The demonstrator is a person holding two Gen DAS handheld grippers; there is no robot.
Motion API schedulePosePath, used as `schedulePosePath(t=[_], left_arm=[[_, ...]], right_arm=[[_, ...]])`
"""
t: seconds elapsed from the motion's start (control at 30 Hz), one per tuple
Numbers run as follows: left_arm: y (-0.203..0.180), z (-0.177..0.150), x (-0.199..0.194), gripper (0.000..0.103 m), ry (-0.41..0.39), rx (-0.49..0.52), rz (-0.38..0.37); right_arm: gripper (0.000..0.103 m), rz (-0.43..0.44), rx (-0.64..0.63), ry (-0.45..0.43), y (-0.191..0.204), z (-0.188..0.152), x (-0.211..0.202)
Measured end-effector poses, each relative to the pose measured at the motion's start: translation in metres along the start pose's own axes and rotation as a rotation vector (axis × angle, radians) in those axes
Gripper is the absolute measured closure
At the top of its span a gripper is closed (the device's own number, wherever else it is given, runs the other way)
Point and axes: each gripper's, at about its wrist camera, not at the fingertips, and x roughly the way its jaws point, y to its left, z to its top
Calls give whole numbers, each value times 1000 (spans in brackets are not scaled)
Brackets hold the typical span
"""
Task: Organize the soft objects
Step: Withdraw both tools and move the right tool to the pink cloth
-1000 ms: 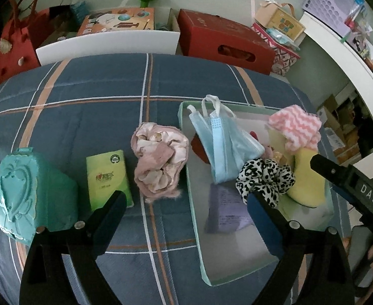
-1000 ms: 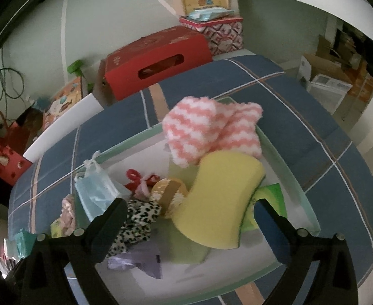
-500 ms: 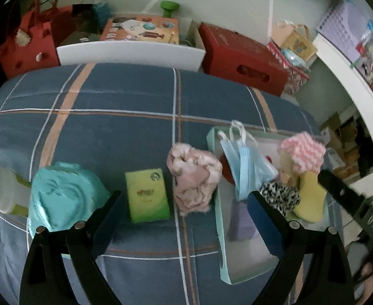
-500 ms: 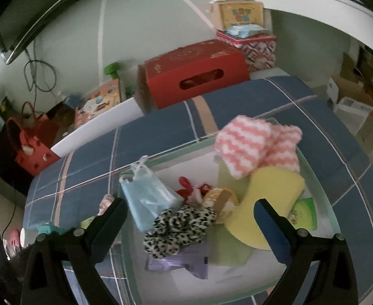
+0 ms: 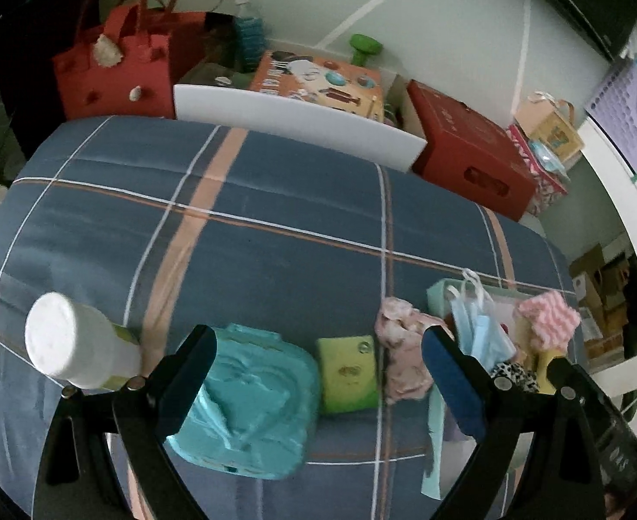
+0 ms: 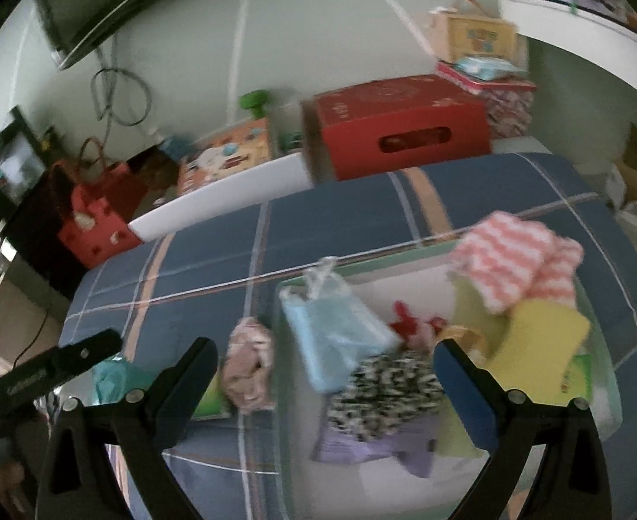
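A pink scrunchie (image 5: 400, 359) lies on the plaid bed (image 5: 275, 234), just beside the tray (image 6: 405, 481) already heaped with soft items. Your left gripper (image 5: 314, 383) and right gripper (image 6: 325, 390) both hover spread wide, empty. Reaching low, you could snag the green packet (image 5: 347, 375) touching the scrunchie.

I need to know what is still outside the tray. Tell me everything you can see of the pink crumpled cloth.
The pink crumpled cloth is a soft, bunched heap of pale pink and cream fabric. It lies on the blue plaid cover, just outside the tray, between that and the green packet. Neither gripper touches it.
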Motion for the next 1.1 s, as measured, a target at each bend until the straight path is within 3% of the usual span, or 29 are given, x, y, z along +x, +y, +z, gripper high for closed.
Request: schedulePosePath(t=[0.27,0.77,1.1], left_arm=[[16,7,4,7,13,-19,14],[31,18,21,7,55,-51,1],[32,18,33,7,81,-55,9]], right_arm=[[2,35,-80,46,45,-2,22],[3,59,-140,135,71,-1,71],[25,67,-125,195,60,-5,99]])
